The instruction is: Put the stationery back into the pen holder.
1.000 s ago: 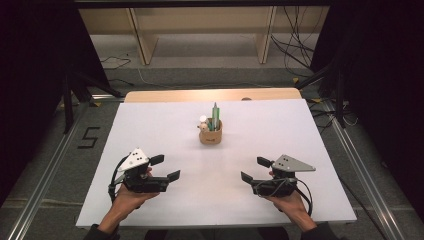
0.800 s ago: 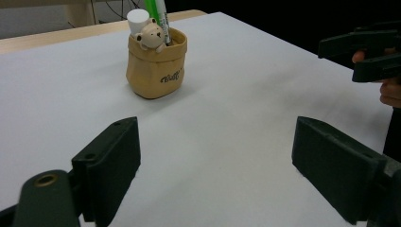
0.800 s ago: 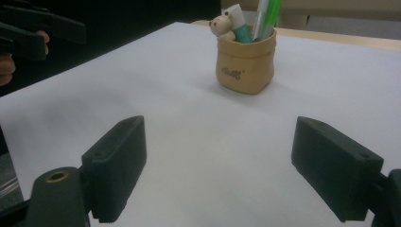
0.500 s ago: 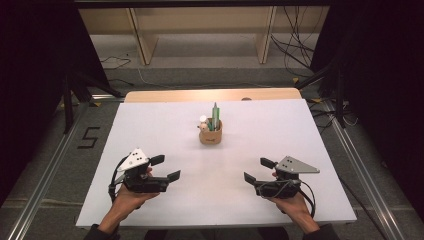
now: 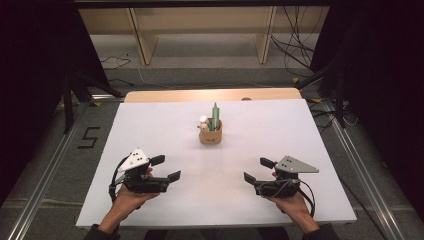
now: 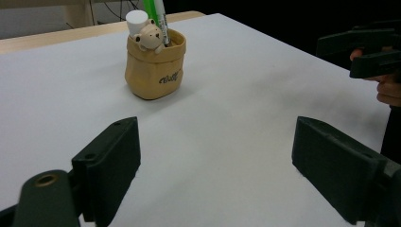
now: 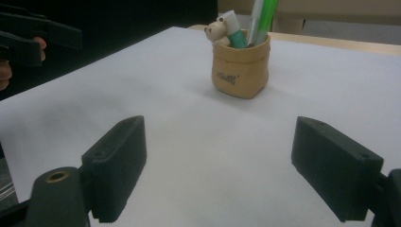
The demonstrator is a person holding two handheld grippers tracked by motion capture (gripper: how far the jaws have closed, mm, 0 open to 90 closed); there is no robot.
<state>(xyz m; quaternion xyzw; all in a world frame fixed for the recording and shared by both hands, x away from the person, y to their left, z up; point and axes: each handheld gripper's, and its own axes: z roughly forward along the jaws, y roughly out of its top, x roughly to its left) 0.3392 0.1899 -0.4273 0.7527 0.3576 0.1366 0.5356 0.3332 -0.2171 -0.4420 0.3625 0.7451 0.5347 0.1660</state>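
White tabletop (image 5: 150,130) bare but for a tan pen pot (image 5: 210,134) well ahead of both spread, empty jaws; likely light, soft-walled, tippy, best pinched at its rim.

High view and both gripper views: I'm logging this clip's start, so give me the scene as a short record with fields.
surface: white table top
holder: tan pen holder, upright, mid-table
contents: green pen, white-capped stick
decoration: small bear figure on the holder's rim
left gripper: open, holding nothing
right gripper: open, holding nothing
contact: neither gripper touches the holder
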